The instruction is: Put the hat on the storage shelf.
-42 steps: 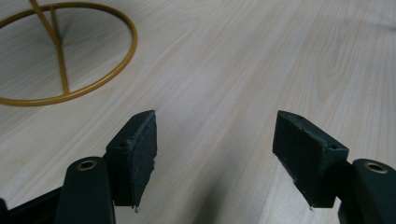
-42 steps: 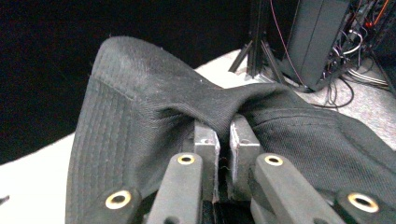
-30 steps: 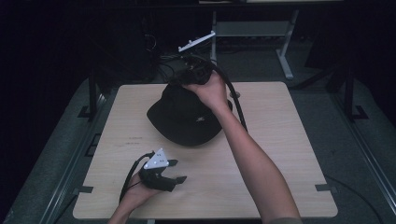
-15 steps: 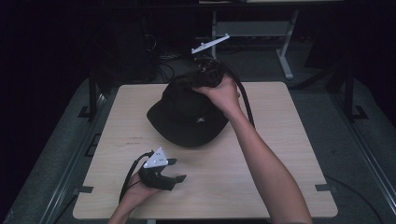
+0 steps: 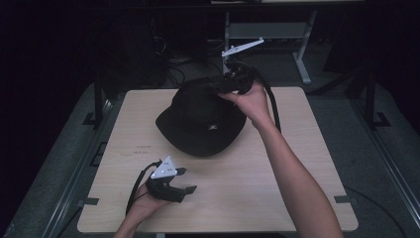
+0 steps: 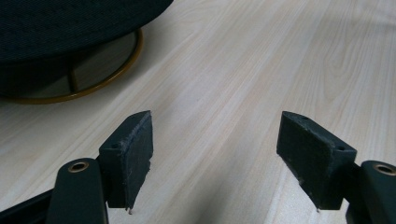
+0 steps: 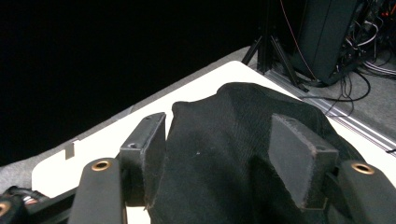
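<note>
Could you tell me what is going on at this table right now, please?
A person is handling a black fabric brimmed hat that sits over a brass-coloured wire stand on the light wooden table. The right gripper has the hat's crown between its jaws, which have just been opening. The left gripper rests open on the table, nearer the person.

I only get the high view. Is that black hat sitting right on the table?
Observer: No. The left gripper view shows the black hat resting on a gold wire ring.
Operator: Is the right gripper pinching it?
Observer: The right gripper has hat cloth between its jaws, which have just been opening; one pad's face stands free of the cloth.
Operator: And the left one?
Observer: The left gripper is open just above the bare table, with nothing between its jaws.
</note>
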